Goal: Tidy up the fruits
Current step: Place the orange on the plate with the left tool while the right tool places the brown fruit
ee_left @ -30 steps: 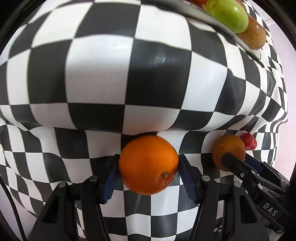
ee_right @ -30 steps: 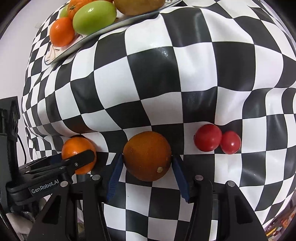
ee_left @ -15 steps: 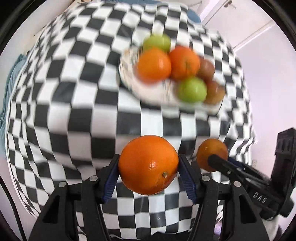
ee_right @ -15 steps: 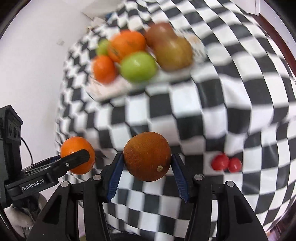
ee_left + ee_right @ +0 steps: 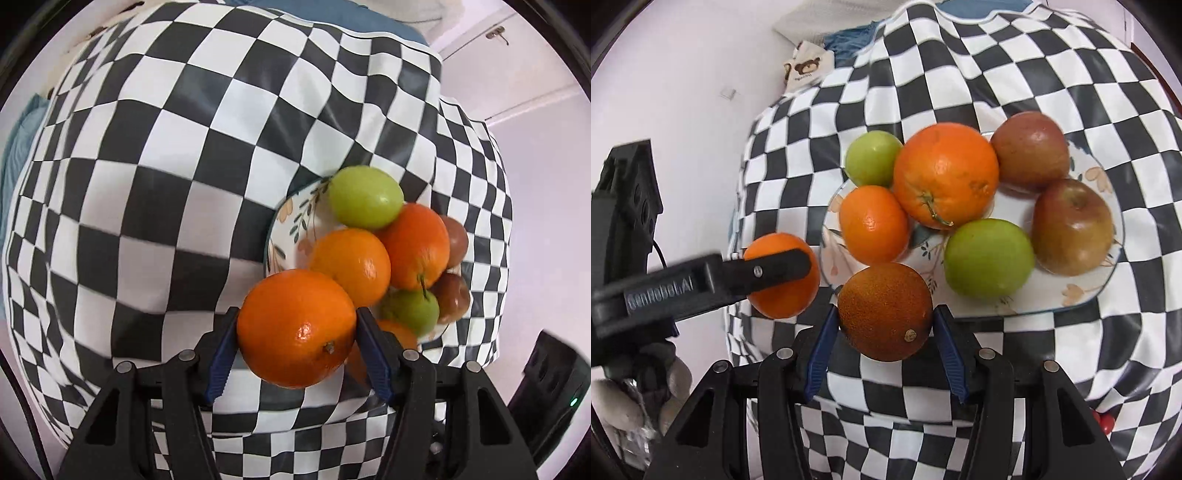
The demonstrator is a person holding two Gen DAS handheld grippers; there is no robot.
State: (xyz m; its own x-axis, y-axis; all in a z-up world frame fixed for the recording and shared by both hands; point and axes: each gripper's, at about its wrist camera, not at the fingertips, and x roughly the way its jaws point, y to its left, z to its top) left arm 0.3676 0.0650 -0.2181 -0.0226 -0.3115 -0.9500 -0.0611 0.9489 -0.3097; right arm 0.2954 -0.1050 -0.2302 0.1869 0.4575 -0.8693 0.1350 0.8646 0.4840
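Just beyond both jaws lies the plate (image 5: 1086, 295); left clamps an orange (image 5: 297, 328), right a brown orange (image 5: 885, 311), nearer its rim.

The left gripper (image 5: 297, 328) clamps an orange (image 5: 296, 326) just at the near rim of the fruit-filled plate (image 5: 291, 225).

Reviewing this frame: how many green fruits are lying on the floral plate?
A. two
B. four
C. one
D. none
A: the right wrist view shows one green fruit at the far left edge of the floral plate and a second green fruit at the near side, among oranges and reddish apples.
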